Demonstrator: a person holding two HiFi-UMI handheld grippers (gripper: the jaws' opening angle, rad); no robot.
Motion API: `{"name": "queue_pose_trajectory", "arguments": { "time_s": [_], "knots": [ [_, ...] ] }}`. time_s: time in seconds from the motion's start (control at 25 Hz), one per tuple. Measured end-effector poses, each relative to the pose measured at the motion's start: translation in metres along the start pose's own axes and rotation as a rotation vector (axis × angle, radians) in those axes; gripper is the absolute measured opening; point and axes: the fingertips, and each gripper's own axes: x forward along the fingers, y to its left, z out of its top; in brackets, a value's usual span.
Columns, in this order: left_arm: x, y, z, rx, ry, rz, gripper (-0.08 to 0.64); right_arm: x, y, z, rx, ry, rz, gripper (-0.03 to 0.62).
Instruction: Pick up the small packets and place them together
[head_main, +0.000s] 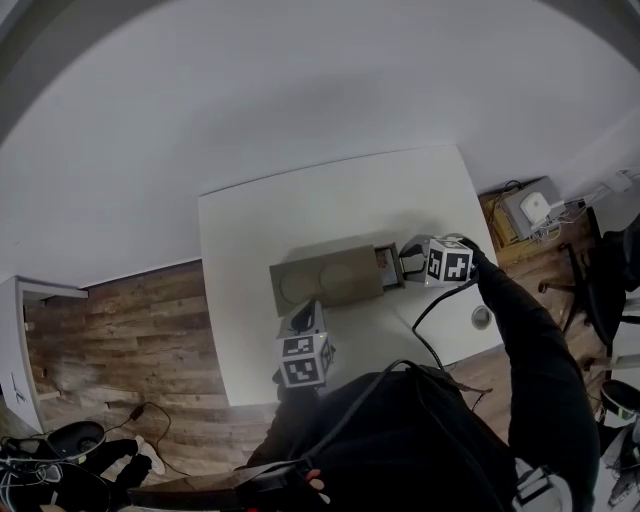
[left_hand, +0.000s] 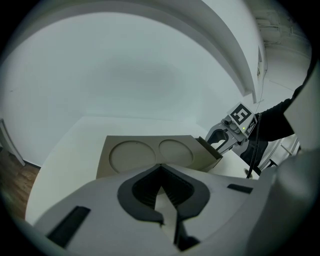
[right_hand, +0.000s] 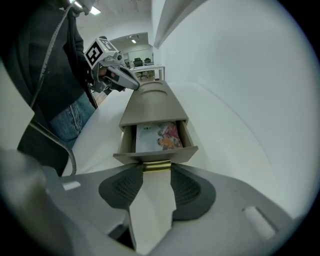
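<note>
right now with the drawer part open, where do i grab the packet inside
Probably its near edge, from above. The packet lies flat in the drawer, whose walls block both sides, and the box covers its far end. The right gripper, shut on the brass handle, is closest once it lets go.

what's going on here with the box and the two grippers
A person works two handheld grippers at a beige box on a white table. The right gripper has its fingers closed on the brass handle of the box's drawer, which stands partly open with packets inside. The left gripper, fingers together, sits at the box's near edge.
</note>
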Motion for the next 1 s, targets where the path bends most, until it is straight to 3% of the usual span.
{"name": "queue_pose_trajectory", "arguments": {
  "time_s": [1.0],
  "knots": [
    [-0.005,0.002,0.0,-0.006,-0.016,0.0,0.0,-0.034,-0.005,-0.075,0.158,0.087,-0.072,0.167]
  ]
}}
